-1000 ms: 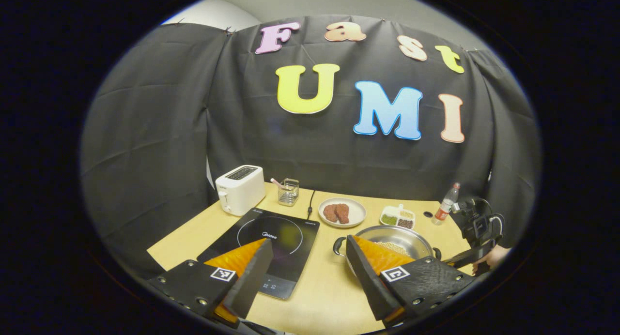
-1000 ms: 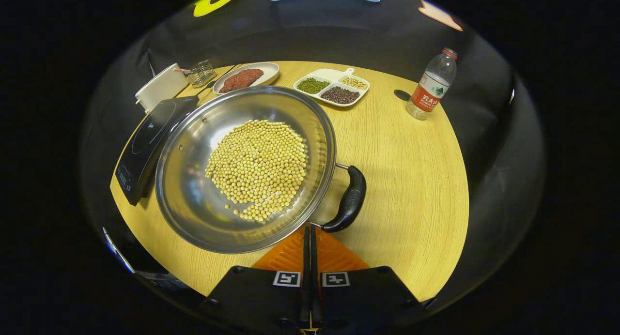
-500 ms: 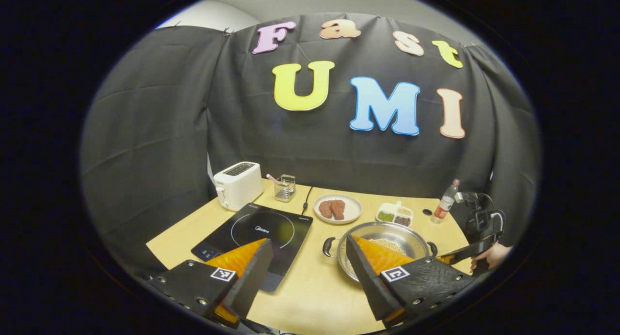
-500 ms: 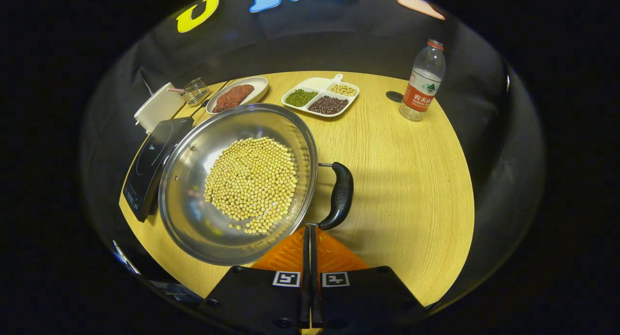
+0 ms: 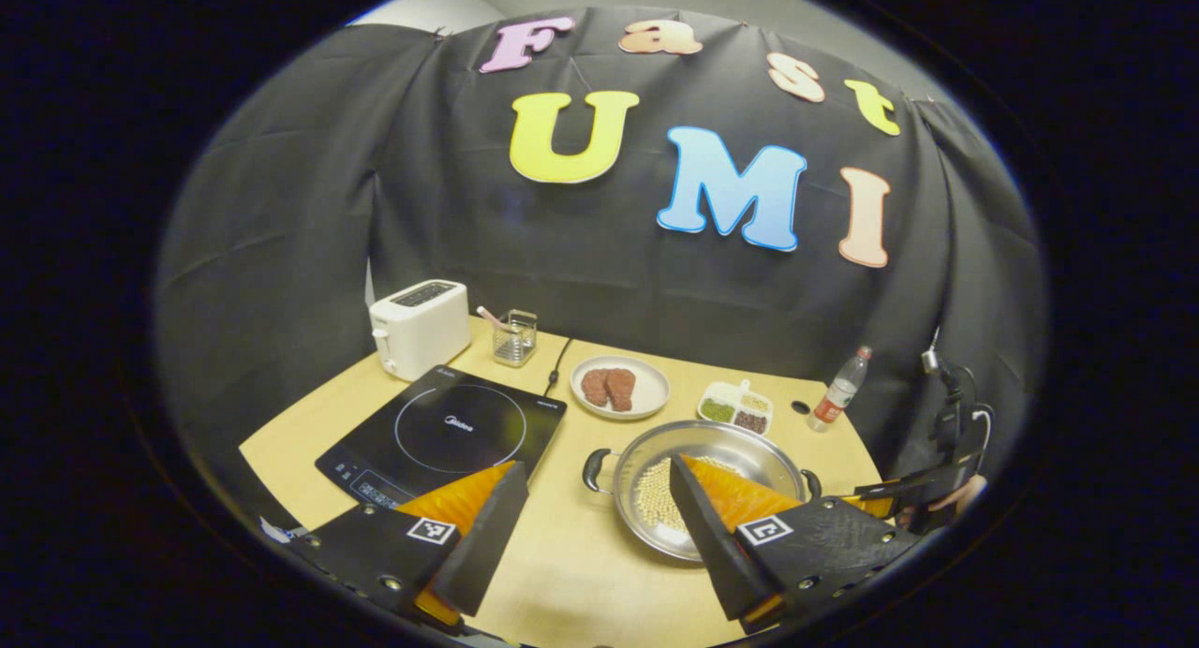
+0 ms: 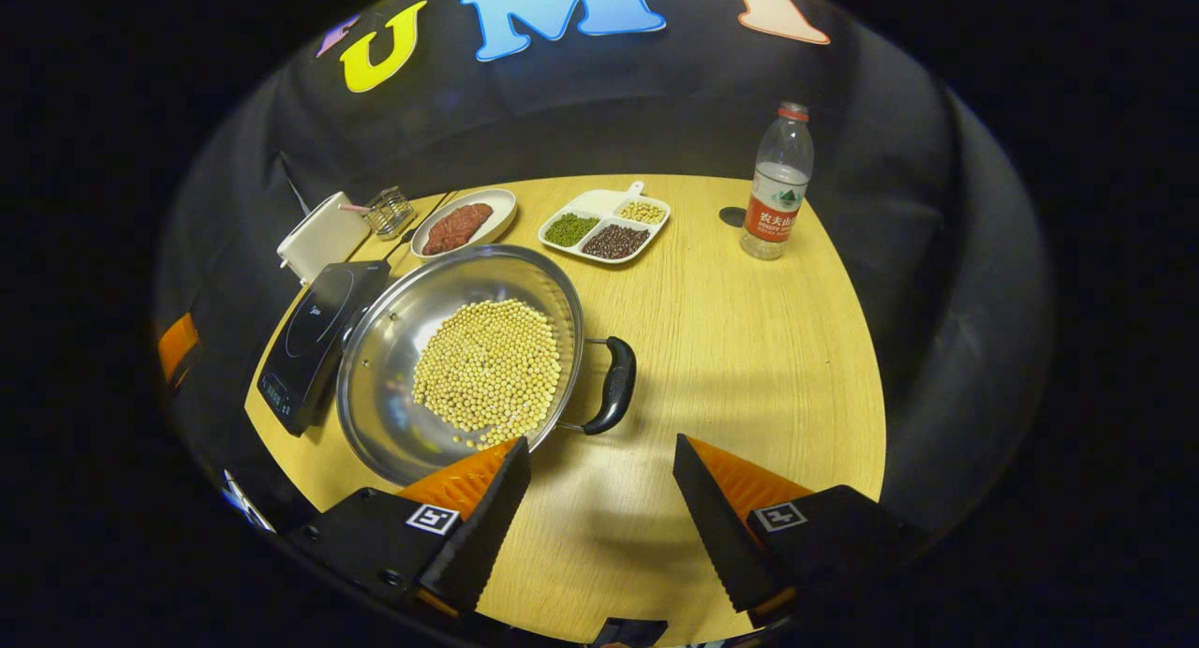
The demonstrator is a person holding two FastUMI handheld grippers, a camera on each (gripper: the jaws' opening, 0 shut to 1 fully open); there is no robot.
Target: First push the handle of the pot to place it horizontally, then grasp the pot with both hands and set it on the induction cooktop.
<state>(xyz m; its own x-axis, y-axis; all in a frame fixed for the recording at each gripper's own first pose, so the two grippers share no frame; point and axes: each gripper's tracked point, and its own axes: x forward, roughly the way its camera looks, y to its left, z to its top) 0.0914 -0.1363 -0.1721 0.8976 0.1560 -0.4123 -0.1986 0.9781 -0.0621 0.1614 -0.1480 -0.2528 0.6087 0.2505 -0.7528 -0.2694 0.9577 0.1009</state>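
Observation:
A steel pot (image 6: 393,348) holding yellow beans (image 6: 487,369) sits on the wooden table (image 6: 749,348), its black handle (image 6: 614,386) pointing toward me in the right gripper view. My right gripper (image 6: 599,470) stands open just short of that handle, touching nothing. In the left gripper view the pot (image 5: 656,461) has a black handle (image 5: 592,470) on its left side, and my left gripper (image 5: 599,498) hangs open above the table in front of it. The black induction cooktop (image 5: 440,433) lies left of the pot. The right gripper (image 5: 927,484) with a hand shows at the far right.
A white toaster (image 5: 419,328), a small wire basket (image 5: 515,337), a plate of red meat (image 5: 620,388), a divided dish of beans (image 5: 735,409) and a water bottle (image 5: 838,390) stand along the table's back. Bare wood lies right of the pot (image 6: 777,367).
My right gripper has opened and drawn back from the pot's handle. The left gripper has risen and pulled back, so pot and cooktop look farther off.

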